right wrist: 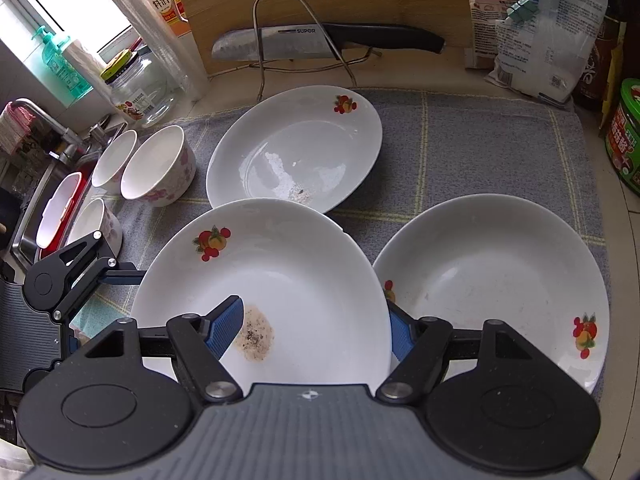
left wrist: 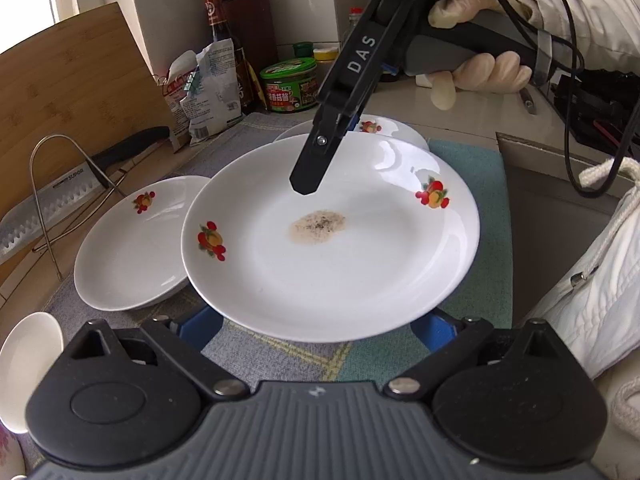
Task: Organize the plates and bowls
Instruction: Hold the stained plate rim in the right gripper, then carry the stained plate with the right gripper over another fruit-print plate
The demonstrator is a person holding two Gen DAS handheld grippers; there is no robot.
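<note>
A white plate [left wrist: 332,264] with fruit prints and a brown stain in its middle hangs above the grey cloth [right wrist: 480,140]. My right gripper [right wrist: 314,312] is shut on its rim, one blue pad [right wrist: 224,328] inside the plate and the other finger under it. In the left wrist view the right gripper [left wrist: 316,160] reaches down onto the far side. My left gripper [left wrist: 318,332] is open wide, its fingers running under the plate's near edge; contact is hidden. Two more plates [right wrist: 296,152] [right wrist: 492,280] lie on the cloth. Three bowls [right wrist: 158,168] stand at the left.
A knife [right wrist: 328,36] rests on a wire rack in front of a wooden board [left wrist: 60,92]. A glass jar [right wrist: 140,88] and a sink [right wrist: 36,208] are at the left. Bags [right wrist: 540,40] and a green can [left wrist: 288,84] line the back. A gloved hand [left wrist: 480,68] holds the right gripper.
</note>
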